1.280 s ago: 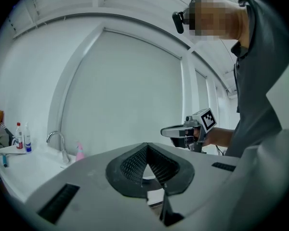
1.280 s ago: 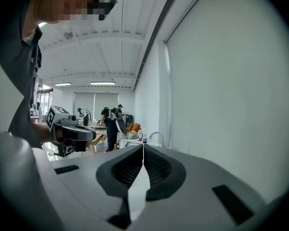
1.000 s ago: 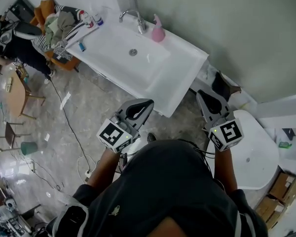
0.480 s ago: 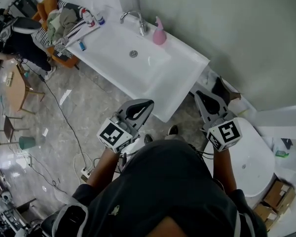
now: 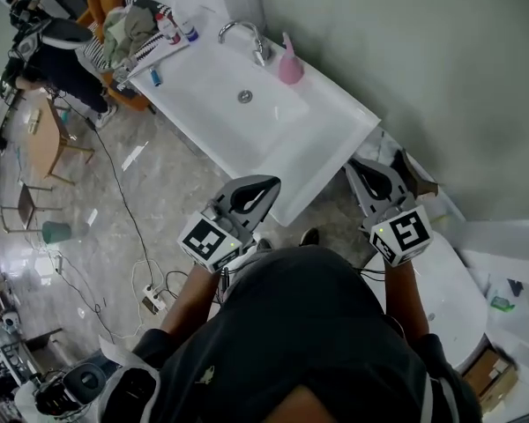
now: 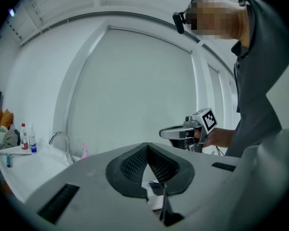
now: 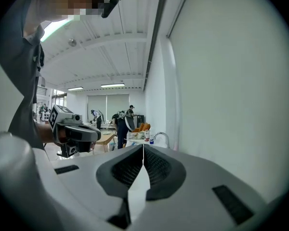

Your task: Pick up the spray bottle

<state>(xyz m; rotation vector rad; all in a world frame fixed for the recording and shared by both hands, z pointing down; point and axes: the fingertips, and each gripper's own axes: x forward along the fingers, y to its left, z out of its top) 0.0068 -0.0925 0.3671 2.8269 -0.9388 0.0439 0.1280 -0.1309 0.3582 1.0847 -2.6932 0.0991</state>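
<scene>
Left gripper (image 5: 266, 186) and right gripper (image 5: 360, 167) side by side before dark-shirted torso, near counter's front edge. Each one's jaws pressed together, nothing pinched.

Ahead: white rectangular washbasin counter (image 5: 335, 122); sunken bowl with round metal drain (image 5: 244, 97).

Counter's far left end: two small upright bottles, red-labelled (image 5: 167, 29) and blue-capped (image 5: 188, 31); contents unreadable.

Pink plastic spray bottle (image 5: 290, 65): rounded body, narrow trigger head, upright on back rim. Just right of curved chrome tap (image 5: 243, 32), by grey wall, well apart from both grippers.
</scene>
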